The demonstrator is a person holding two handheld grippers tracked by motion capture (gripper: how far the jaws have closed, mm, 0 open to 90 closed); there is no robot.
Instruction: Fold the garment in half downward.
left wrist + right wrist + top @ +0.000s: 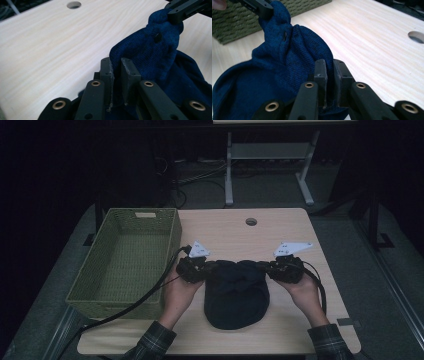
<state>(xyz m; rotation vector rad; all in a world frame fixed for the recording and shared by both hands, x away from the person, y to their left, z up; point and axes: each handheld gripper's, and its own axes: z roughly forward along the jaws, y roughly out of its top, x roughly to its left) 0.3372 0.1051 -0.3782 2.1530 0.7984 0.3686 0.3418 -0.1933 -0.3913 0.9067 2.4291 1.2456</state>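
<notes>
Both grippers were clamped on the dark blue knit garment [235, 292], 1 on each side of its far edge. The left gripper [194, 268] pinched a fold between nearly closed jaws, clear in the left gripper view [116, 67]; the right gripper [286, 268] did the same, per the right gripper view [328, 72]. The garment [155, 47] bunched up between the 2 gripper tips and its bulk sagged onto the wooden table [225, 232] just behind them, toward the person. Looked like a beanie or a small sweater; couldn't tell which.

Step, my read: grasp done, cloth gathered and part-lifted, either mid-fold or about to be carried. The green woven basket [125, 260] sat just outboard of the left gripper, empty as far as I could see.

Next move, if the basket was the target: lift both together, keep the pinch, swing left over the rim, then release. The trailing cloth could drag on the rim.
</notes>
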